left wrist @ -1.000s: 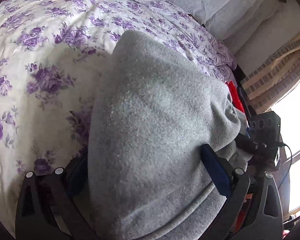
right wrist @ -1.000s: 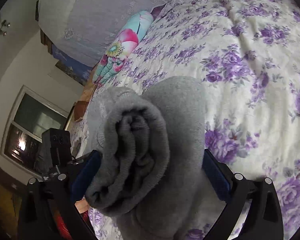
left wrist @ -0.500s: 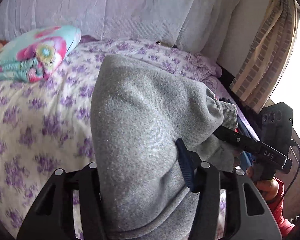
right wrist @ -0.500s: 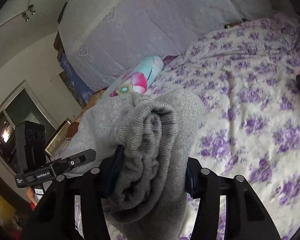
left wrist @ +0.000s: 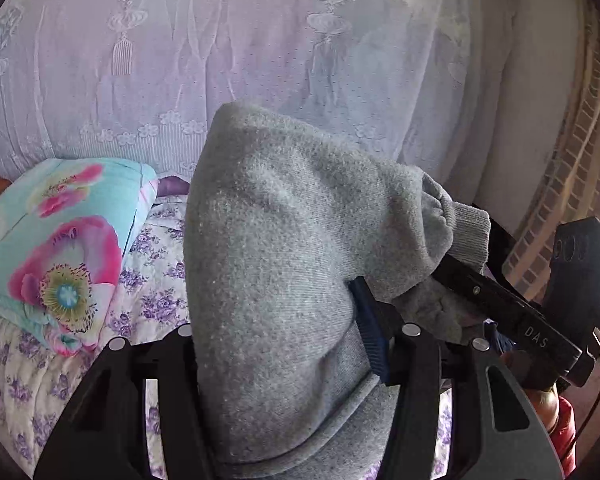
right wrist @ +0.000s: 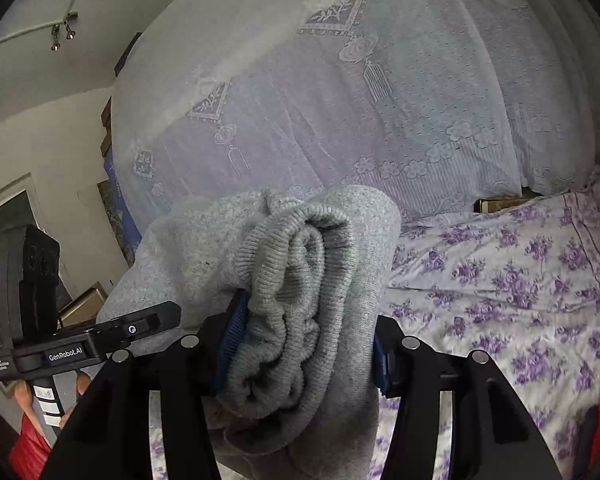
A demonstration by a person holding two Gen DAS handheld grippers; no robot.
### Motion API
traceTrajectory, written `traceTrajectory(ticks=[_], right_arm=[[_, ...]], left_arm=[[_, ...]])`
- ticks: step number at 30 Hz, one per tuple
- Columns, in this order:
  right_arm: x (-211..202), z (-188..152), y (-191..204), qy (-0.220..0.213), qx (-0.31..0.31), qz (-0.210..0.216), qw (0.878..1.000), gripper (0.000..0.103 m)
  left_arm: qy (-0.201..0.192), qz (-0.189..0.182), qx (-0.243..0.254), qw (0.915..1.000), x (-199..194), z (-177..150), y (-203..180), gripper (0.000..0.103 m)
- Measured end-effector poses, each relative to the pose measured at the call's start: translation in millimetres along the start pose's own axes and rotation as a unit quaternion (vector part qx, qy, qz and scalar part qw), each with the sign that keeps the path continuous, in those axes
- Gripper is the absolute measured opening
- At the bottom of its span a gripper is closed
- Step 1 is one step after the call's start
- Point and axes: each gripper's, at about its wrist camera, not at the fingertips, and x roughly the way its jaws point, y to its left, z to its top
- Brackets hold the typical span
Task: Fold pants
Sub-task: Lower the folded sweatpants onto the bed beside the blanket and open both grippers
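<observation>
Both grippers clamp the same bundle of grey pants (left wrist: 284, 264), jaws part-way closed on thick folded fabric. Left gripper (left wrist: 284, 344): bundle fills the gap and bulges toward 12 o'clock, blue pad (left wrist: 370, 336) pressed into its right flank. Right gripper (right wrist: 300, 344): ribbed cuff layers (right wrist: 296, 280) squeezed between blue pads, raised above the floral bed (right wrist: 520, 280).

Left view only: bright flowered pillow (left wrist: 60, 248) at 9 o'clock, striped curtain (left wrist: 572, 184) at 3 o'clock. Right view only: rolled cuff edges, doorway (right wrist: 8, 248) at 9 o'clock, other gripper's handle (right wrist: 88, 344) at 8 o'clock.

Against a second ago: jaws wide then, narrowed onto cloth since; bedspread filled the background then, lace hanging (left wrist: 260, 60) now.
</observation>
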Motion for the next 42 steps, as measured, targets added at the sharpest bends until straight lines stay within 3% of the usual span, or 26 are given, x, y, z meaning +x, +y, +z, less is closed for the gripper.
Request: traceTrajectory(ticks=[4,8,11,12,13,14,16,19,21,23,24,25,26,28,30,34,39,42], right_arm=[[82.8,-14.0,-33.1,0.021,-0.005,-0.017,1.000,0.054],[157.2,-49.9,-68.9,0.047,0.005,-0.033,0.998,0.054],[214.0,-101.3,-96.8,0.102,0.009,-0.094,0.990,0.065],[232.6,-111.5,-109.7,0.152,0.040,-0.111,0.981,0.077],[226.4,-108.1,-117.9,0.136,0.074,-0.090,0.984,0.078],[218.3,-103.8,-117.6,0.120,0.070,-0.098,0.985,0.086],[200.9,-101.6,-105.6,0.094,0.030,-0.134,0.986,0.086],[167.3,-104.5,-82.8,0.044,-0.002,-0.145,0.988,0.086],[154.3,-108.2,-65.6,0.024,-0.045,-0.171,0.984,0.086],[164.8,-115.7,-62.1,0.075,-0.071,-0.220,0.970,0.088],[184.0,-122.4,-71.9,0.138,-0.062,-0.222,0.963,0.094],[191.2,-133.5,-83.6,0.173,-0.039,-0.207,0.962,0.094],[187.4,-134.9,-88.7,0.172,-0.016,-0.193,0.966,0.095],[167.7,-129.3,-85.8,0.135,-0.003,-0.195,0.971,0.094],[136.2,-132.4,-71.9,0.077,-0.005,-0.202,0.976,0.094],[73.7,-149.6,-43.6,-0.001,0.003,-0.188,0.982,0.096],[2.0,-185.0,4.9,-0.039,-0.011,-0.180,0.983,0.099],[-48.7,-205.9,25.8,-0.059,-0.001,-0.167,0.984,0.099]], left_arm=[[0.024,0.014,-0.019,0.9994,81.1,1.7,39.5,0.052],[0.054,0.016,-0.050,0.9972,162.5,-17.2,83.7,0.052],[0.098,0.024,-0.077,0.9920,226.3,-53.0,115.8,0.053],[0.118,0.038,-0.084,0.9888,246.3,-70.1,125.3,0.065],[0.090,0.047,-0.093,0.9905,250.0,-83.3,134.1,0.085],[0.085,0.037,-0.116,0.9889,247.2,-85.1,142.8,0.086],[0.088,0.018,-0.133,0.9871,236.7,-80.3,148.3,0.084],[0.056,0.067,-0.096,0.9915,204.9,-85.5,136.1,0.082],[0.041,0.088,-0.070,0.9928,183.1,-90.4,126.9,0.082],[0.044,0.124,-0.047,0.9902,177.0,-94.7,120.7,0.083],[0.052,0.131,-0.043,0.9891,181.5,-95.0,120.2,0.085],[0.066,0.135,-0.044,0.9877,187.8,-99.0,122.5,0.090],[0.083,0.143,-0.045,0.9851,195.1,-103.6,126.4,0.093],[0.084,0.139,-0.067,0.9844,192.2,-105.4,134.1,0.095],[0.057,0.134,-0.072,0.9867,165.8,-109.5,130.6,0.094],[0.005,0.184,-0.008,0.9829,106.6,-134.3,86.1,0.094],[-0.034,0.233,0.080,0.9686,34.3,-192.9,27.8,0.098],[-0.034,0.237,0.107,0.9651,-7.0,-226.1,6.1,0.098]])
